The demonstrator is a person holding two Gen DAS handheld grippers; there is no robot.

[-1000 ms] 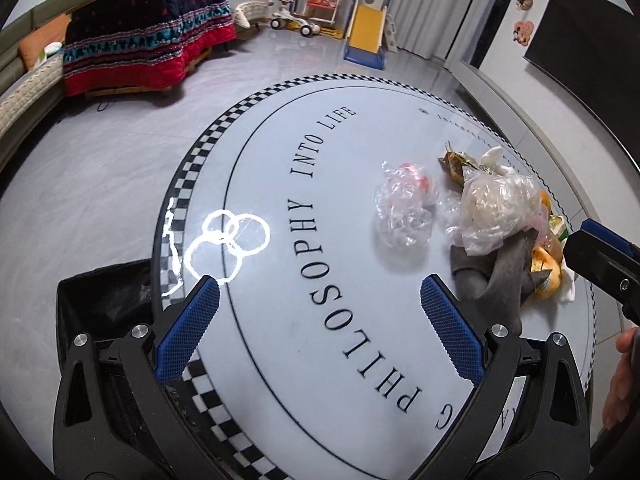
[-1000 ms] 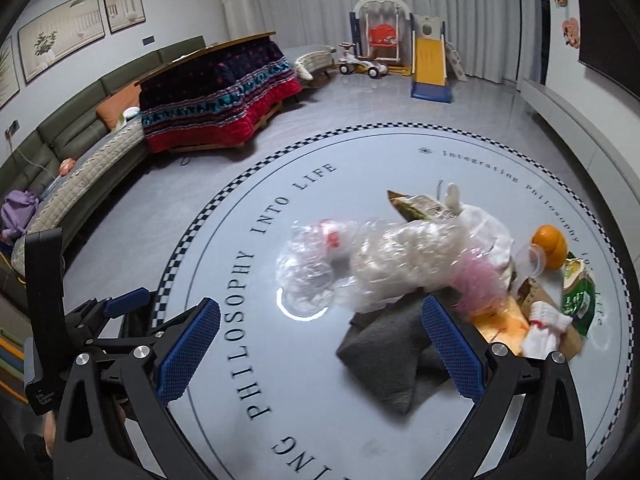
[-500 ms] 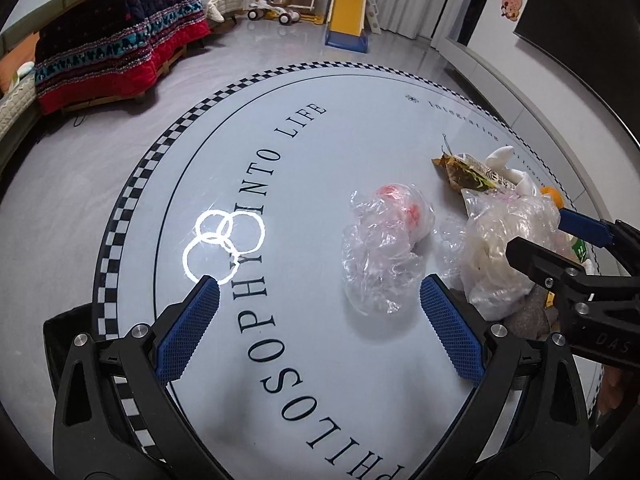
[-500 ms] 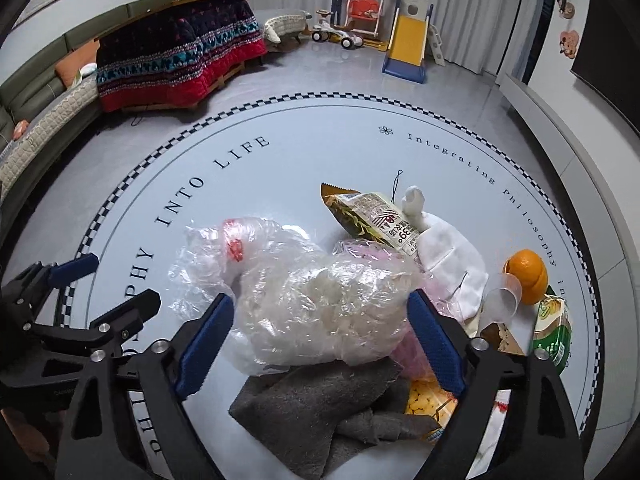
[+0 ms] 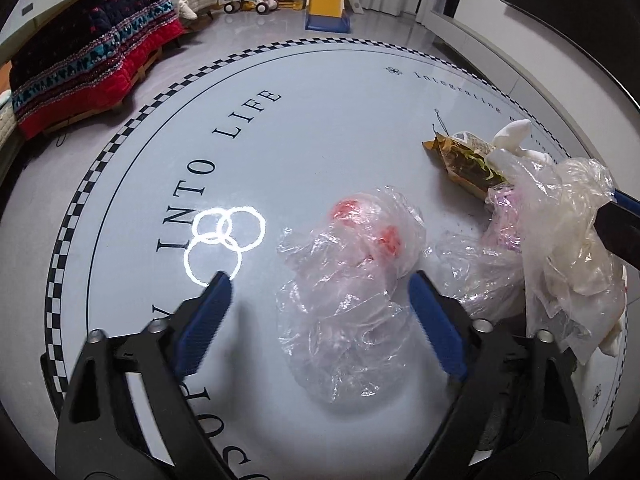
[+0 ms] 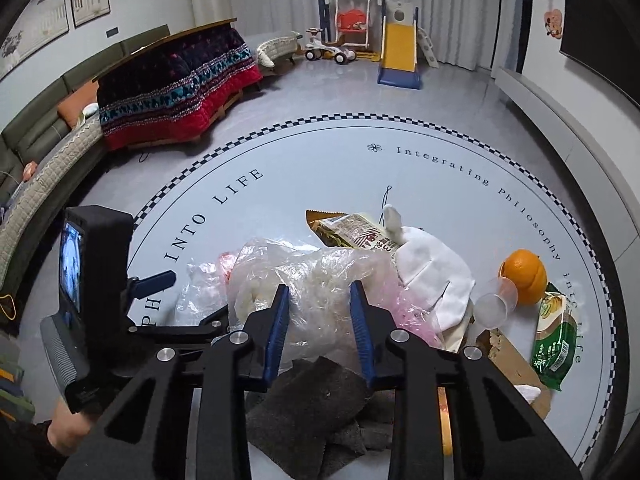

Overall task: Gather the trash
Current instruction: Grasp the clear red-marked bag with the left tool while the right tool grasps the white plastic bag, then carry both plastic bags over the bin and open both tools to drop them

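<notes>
Where the round table [image 5: 320, 92] reads "INTO LIFE" and "Integrating Philosophy", my left gripper [image 5: 320, 296] has been closing around the clear bag with red print [image 5: 356, 272], which lies between its blue pads, not yet squeezed. My right gripper [image 6: 318, 312] has been closing too and pinches the milky plastic bag [image 6: 316, 280], heaped on a grey cloth [image 6: 308, 404]. Beside it lie a snack wrapper [image 6: 352, 232], white tissue [image 6: 432, 276], an orange [image 6: 524, 276], a clear cup [image 6: 496, 300] and a green packet [image 6: 554, 340].
</notes>
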